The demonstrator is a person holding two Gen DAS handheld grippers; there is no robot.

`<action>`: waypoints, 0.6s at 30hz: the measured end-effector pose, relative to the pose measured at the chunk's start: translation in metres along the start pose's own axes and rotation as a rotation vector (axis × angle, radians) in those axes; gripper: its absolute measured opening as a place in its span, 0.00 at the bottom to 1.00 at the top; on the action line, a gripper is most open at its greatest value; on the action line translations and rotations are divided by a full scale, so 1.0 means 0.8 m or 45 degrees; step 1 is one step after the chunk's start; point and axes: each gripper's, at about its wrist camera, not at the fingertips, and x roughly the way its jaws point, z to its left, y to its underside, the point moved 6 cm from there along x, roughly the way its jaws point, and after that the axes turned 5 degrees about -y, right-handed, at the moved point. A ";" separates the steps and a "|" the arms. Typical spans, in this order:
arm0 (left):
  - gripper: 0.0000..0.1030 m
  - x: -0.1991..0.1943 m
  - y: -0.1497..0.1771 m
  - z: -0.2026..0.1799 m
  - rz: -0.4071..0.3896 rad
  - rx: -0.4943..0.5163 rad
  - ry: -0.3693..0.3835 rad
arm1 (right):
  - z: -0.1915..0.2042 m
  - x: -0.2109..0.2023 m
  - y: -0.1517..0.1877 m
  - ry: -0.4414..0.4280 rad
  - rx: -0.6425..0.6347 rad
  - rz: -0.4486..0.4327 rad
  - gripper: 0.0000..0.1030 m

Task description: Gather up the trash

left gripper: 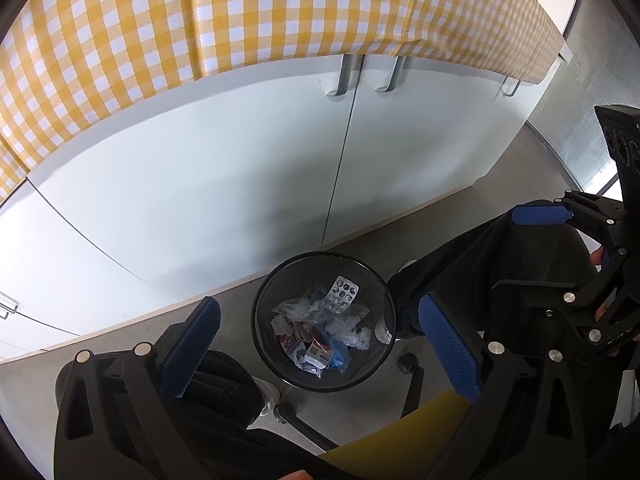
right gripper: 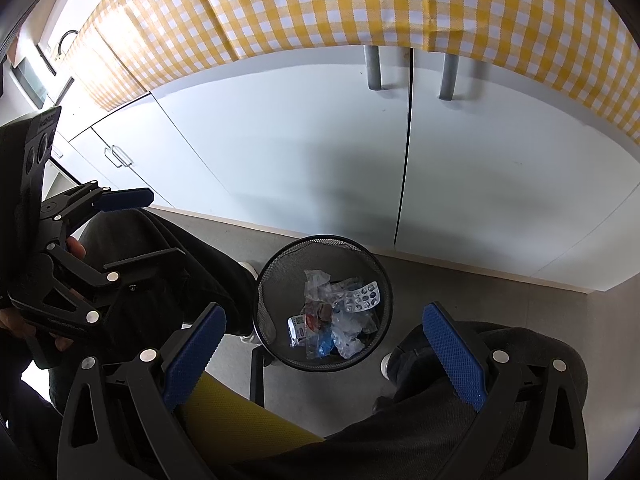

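Trash lies in the bottom of a black mesh wastebasket (left gripper: 325, 322) on the grey floor, in front of white cabinet doors (left gripper: 240, 184): a foil blister pack (left gripper: 341, 294) lying on top, crumpled clear plastic wrappers (left gripper: 348, 330), and a small printed carton (left gripper: 318, 356). All appear light; the wrappers soft and slippery, the blister pack thin and springy, best pinched at an edge, the carton across its flat faces. The left gripper (left gripper: 320, 344) and right gripper (right gripper: 324, 350) both hang above the basket, tilted downward, blue-padded fingers (right gripper: 454, 358) spread wide and holding nothing. A yellow checked cloth (right gripper: 360, 4) overhangs the cabinets; the person's dark-trousered legs (right gripper: 180, 256) flank the basket.
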 end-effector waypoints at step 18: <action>0.96 -0.005 -0.002 -0.007 -0.009 0.018 0.006 | 0.001 0.002 0.001 0.003 -0.012 0.008 0.97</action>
